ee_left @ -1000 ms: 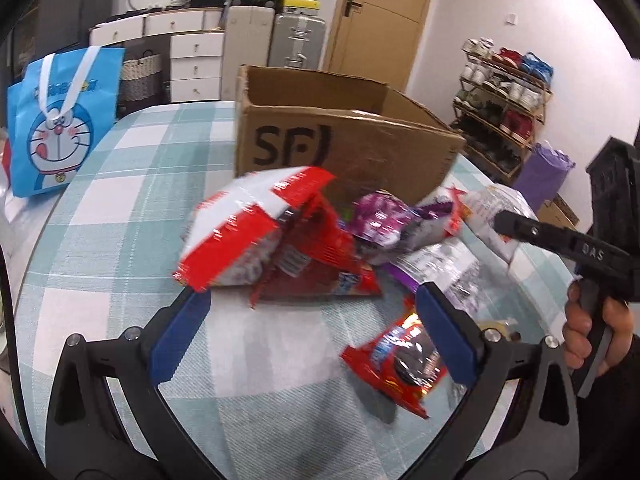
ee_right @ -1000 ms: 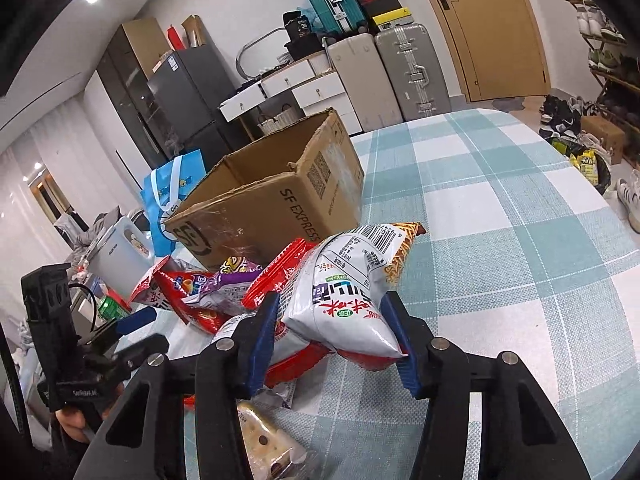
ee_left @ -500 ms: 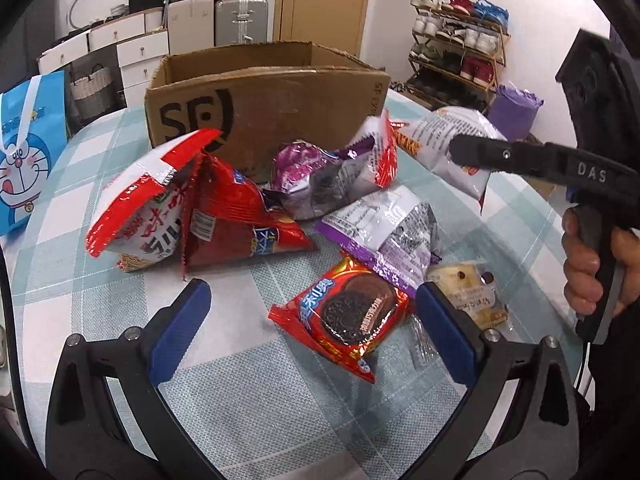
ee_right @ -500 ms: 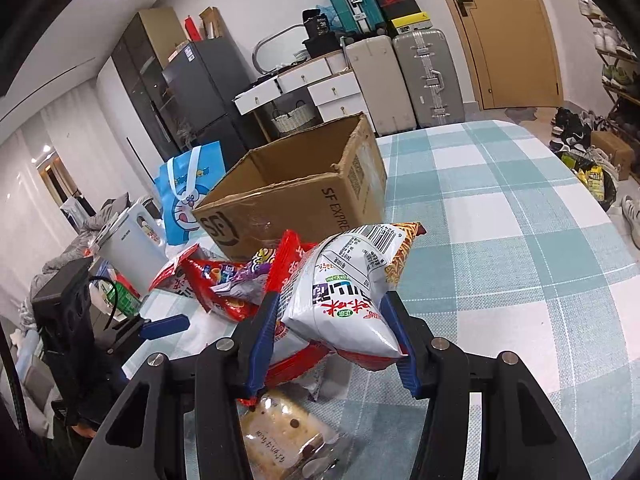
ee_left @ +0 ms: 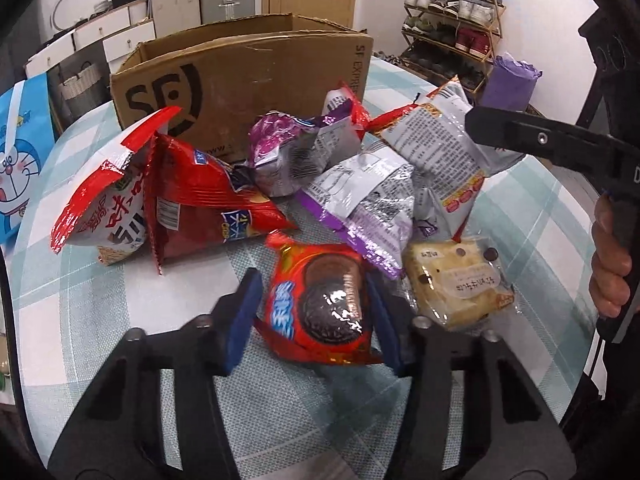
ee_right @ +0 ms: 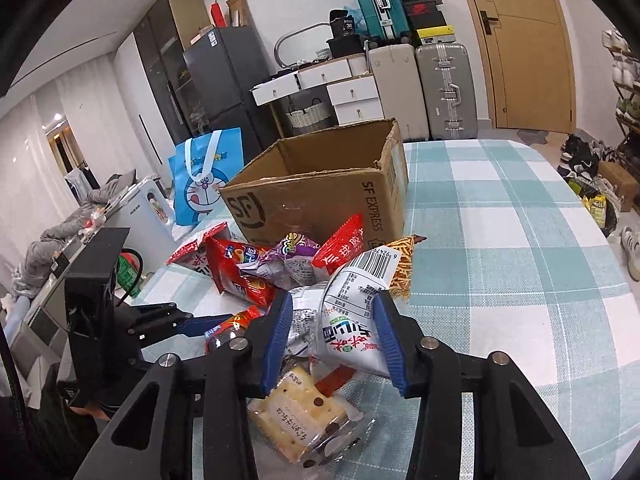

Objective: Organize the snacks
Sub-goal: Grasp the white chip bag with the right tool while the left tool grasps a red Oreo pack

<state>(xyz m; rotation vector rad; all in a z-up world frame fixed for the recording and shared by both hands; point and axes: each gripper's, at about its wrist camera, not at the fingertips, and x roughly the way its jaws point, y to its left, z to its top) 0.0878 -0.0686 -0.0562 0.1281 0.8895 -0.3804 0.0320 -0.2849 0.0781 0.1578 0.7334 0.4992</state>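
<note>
We see glossy, crinkled foil on the red cookie packet (ee_left: 320, 304) and clear shiny film around the cake (ee_left: 456, 284). The cardboard box (ee_left: 248, 76) looks matt and scuffed; the checked tablecloth (ee_right: 520, 264) is woven cloth; our gripper bodies are matt black plastic.

The left hand-held gripper (ee_left: 312, 320) is matte black plastic with triangular cut-outs in its frame, round silver screws near the finger bases, and flat blue pads (ee_left: 242, 322) on the inner finger faces. The right hand-held gripper (ee_right: 332, 340) has the same black frame, silver screws and ribbed blue pads (ee_right: 276, 340). A bare-skinned right hand (ee_left: 610, 264) wraps a black pistol-style handle.
</note>
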